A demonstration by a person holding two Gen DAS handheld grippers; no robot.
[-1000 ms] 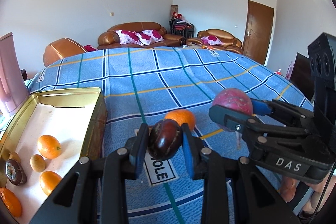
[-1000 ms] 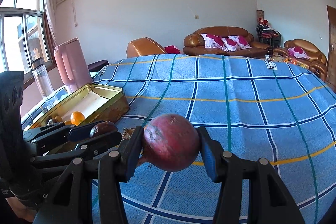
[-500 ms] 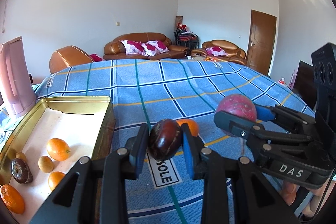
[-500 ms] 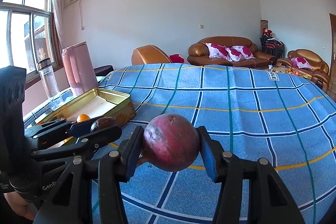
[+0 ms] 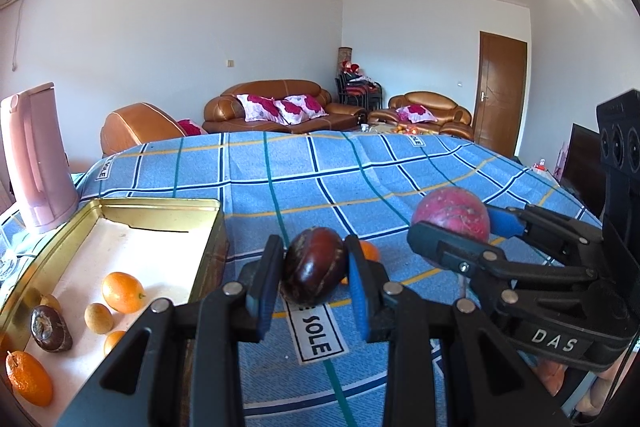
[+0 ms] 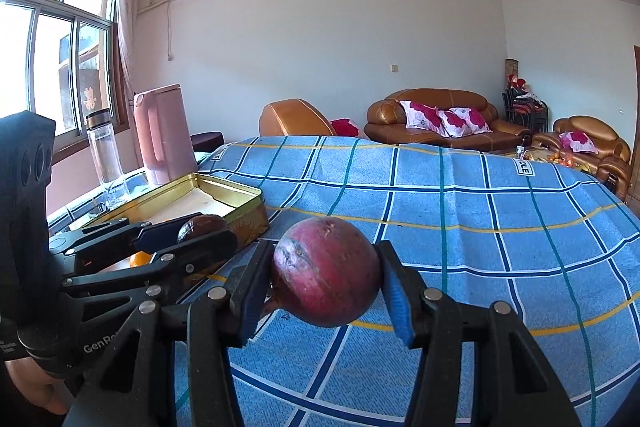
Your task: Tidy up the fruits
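Note:
My left gripper is shut on a dark brown passion fruit and holds it above the blue checked cloth, just right of the gold tin tray. My right gripper is shut on a red pomegranate, also seen in the left wrist view. The tray holds several oranges, small yellow fruits and a dark passion fruit. One orange lies on the cloth behind the left fingers, mostly hidden.
A pink kettle stands beyond the tray's far left corner, with a clear bottle beside it. The blue checked cloth covers the table. Brown sofas stand behind it.
Both grippers have risen and tilted up while holding their fruits. The left one has shifted toward the tray, so the loose orange is more hidden behind it.

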